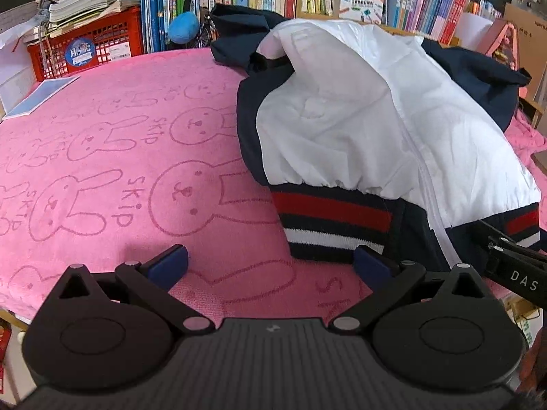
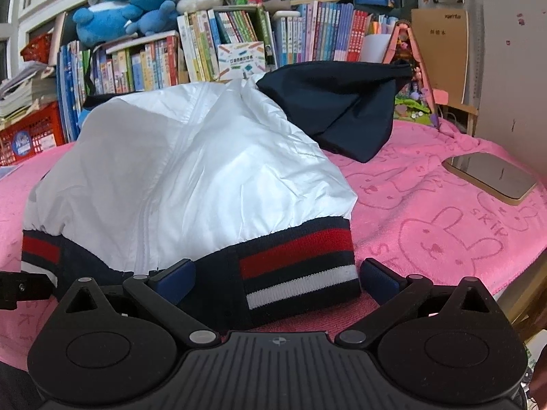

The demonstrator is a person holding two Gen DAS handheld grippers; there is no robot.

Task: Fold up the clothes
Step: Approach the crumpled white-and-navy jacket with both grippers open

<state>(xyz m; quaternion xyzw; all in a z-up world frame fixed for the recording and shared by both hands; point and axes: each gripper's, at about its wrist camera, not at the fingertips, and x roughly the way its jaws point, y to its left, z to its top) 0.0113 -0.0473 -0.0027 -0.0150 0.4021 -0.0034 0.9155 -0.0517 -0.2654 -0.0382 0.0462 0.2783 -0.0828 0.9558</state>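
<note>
Pink towel [image 1: 102,157] with a rabbit print covers the table, and a jacket [image 1: 359,123] lies on it, white in the body with navy sleeves and a ribbed hem striped in red, navy and white. The jacket sits on the right half of the towel as the left camera sees it, its hem [image 2: 297,266] nearest both cameras, one navy sleeve [image 2: 342,109] bunched up at the far side. The left gripper [image 1: 270,266] hovers low over bare towel just beside the hem's left corner, its blue pads spread wide and holding nothing. The right gripper [image 2: 277,278] is spread too, with the striped hem lying between its pads but not pinched. Bookshelves [image 2: 239,37] stand behind the table, and a mirror [image 2: 495,177] lies on the towel well right of the jacket.
</note>
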